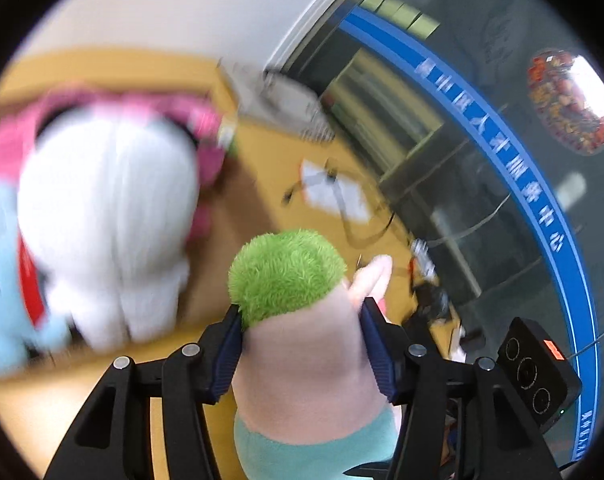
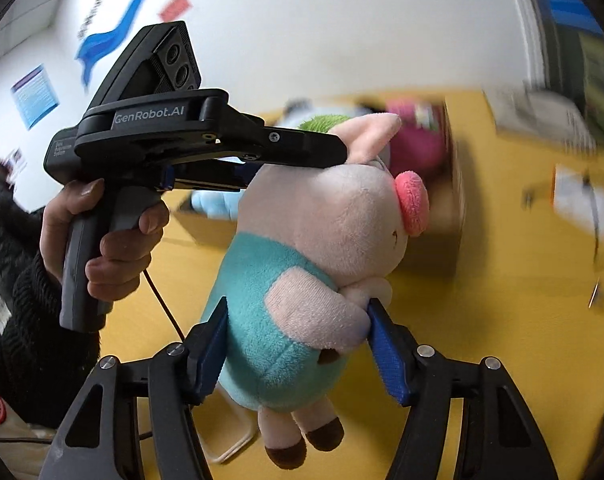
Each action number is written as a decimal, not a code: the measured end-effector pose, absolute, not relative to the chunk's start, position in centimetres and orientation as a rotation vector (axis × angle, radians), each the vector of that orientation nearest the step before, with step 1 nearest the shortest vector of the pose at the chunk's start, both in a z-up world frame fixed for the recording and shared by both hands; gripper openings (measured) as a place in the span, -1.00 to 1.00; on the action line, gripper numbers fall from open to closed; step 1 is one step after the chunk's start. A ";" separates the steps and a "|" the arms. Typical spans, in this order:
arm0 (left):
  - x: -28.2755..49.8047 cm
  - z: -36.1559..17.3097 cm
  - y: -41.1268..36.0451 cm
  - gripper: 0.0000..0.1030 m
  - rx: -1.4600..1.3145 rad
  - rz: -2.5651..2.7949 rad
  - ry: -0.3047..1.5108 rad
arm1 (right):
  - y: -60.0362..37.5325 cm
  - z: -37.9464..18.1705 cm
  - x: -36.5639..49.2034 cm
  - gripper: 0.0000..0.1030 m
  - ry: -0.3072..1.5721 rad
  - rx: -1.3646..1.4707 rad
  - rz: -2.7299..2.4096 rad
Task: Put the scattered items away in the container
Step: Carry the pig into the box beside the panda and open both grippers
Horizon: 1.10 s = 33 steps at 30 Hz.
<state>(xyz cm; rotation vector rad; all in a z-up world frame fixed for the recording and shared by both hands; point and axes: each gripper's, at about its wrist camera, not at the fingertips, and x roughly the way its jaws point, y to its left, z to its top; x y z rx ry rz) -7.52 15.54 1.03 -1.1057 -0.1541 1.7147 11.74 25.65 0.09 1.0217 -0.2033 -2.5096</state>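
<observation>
A plush pig (image 2: 302, 264) in a teal shirt hangs lifted above the yellow floor (image 2: 482, 340), at frame centre. The right gripper (image 2: 297, 344) pinches its body; the left gripper (image 1: 299, 344) pinches its head under the green tuft. The risk, I judge: two grips pulling apart could strain or drop it. At upper left, the left gripper's side reads "GenRobot.AI". The container is too blurred to identify.

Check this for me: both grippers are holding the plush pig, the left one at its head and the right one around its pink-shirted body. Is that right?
One detail is off. The plush pig's shirt is teal, not pink, as the right wrist view shows. The rest holds: the left gripper clamps its head, and the right gripper grips its body.
</observation>
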 end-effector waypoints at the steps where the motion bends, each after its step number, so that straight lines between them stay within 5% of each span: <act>1: -8.9 2.4 16.1 0.07 -1.076 1.733 -0.150 | 25.9 1.4 10.9 0.35 -0.152 0.991 -2.521; 6: -15.4 3.7 19.6 0.07 -1.050 1.827 -0.102 | 27.2 4.7 2.1 0.35 0.018 0.931 -2.518; 10: -18.6 0.0 24.1 0.07 -1.162 1.847 -0.013 | 29.2 1.1 -3.4 0.36 0.003 0.974 -2.465; 15: -19.0 -4.1 26.0 0.08 -1.202 1.833 -0.006 | 31.5 -2.9 -4.8 0.37 -0.140 1.048 -2.390; 20: -18.7 -4.5 27.0 0.09 -1.197 1.857 0.051 | 32.1 -1.8 -4.4 0.37 -0.071 1.120 -2.404; 27: -18.6 -5.7 27.6 0.10 -1.188 1.872 0.083 | 28.0 0.8 -2.5 -0.36 0.069 1.115 -2.389; 33: -17.5 -6.7 27.8 0.17 -1.145 1.951 0.176 | 27.9 -3.8 -3.6 -0.56 -0.042 1.278 -2.389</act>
